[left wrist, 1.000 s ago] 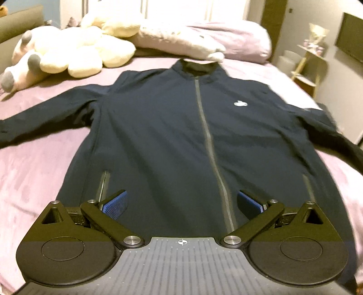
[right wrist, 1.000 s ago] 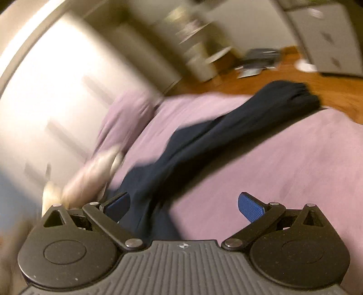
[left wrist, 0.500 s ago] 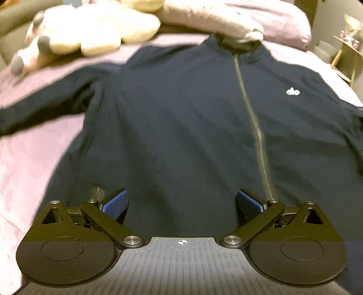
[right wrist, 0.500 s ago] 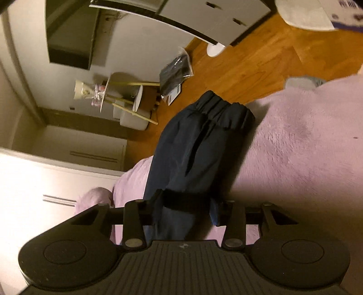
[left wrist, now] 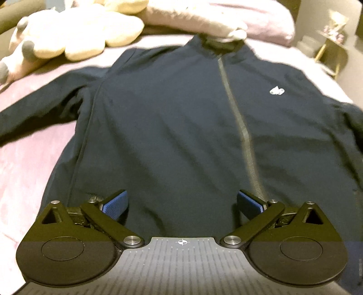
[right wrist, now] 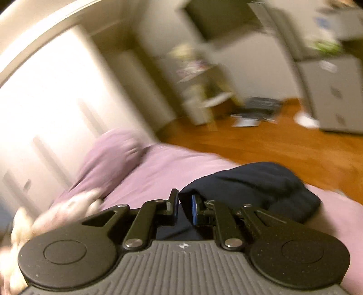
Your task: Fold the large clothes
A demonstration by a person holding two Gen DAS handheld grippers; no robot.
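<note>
Centrally in the left wrist view, a dark jacket (left wrist: 181,127) lies flat, front up, on a pink bedspread (left wrist: 25,163), its collar toward the plush toys (left wrist: 74,34) at upper left; the left gripper (left wrist: 181,204) hovers over the hem, fingers spread wide with nothing between them. In the blurred right wrist view, the right gripper (right wrist: 183,207) is closing, its blue pads (right wrist: 194,210) pinching the jacket sleeve (right wrist: 249,183) bunched at lower right.

Looks like a home bedroom: pink bedspread (left wrist: 29,158), stuffed toys (left wrist: 74,34), pillow (left wrist: 261,20), wood floor (right wrist: 261,145).
</note>
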